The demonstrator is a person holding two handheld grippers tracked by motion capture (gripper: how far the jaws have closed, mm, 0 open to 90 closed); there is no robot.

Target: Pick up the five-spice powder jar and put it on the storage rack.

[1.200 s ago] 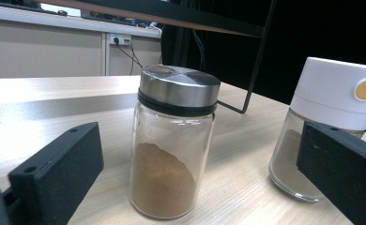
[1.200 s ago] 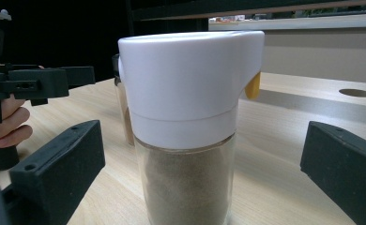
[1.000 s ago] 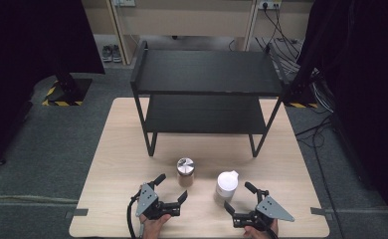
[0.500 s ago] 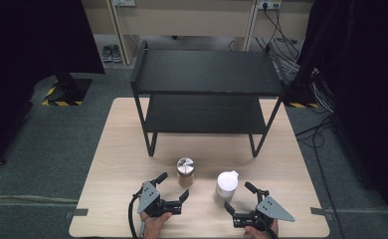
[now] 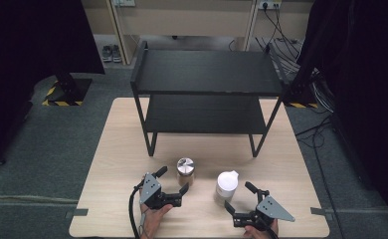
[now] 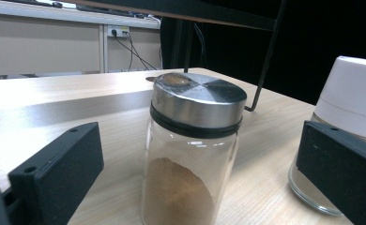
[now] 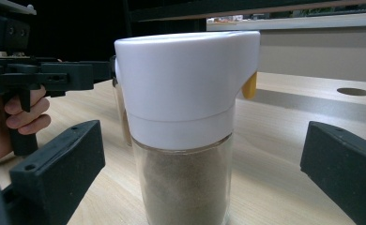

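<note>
The left gripper (image 5: 173,185) is waiting with its jaws apart around a glass spice jar (image 5: 185,172) with a plain steel lid, not touching it. The right gripper (image 5: 240,197) is also standing wide apart at a white-capped glass shaker (image 5: 226,186). Both jars are standing near the front of the wooden table (image 5: 117,149), before a black shelf rack (image 5: 207,89), and neither is carrying any label or writing.

In the left gripper view the metal-lidded jar (image 6: 190,154) between the jaws is cut off at the bottom edge, and the right jaw hides part of the white-capped jar (image 6: 345,117). In the right gripper view that jar's base runs off the frame.
</note>
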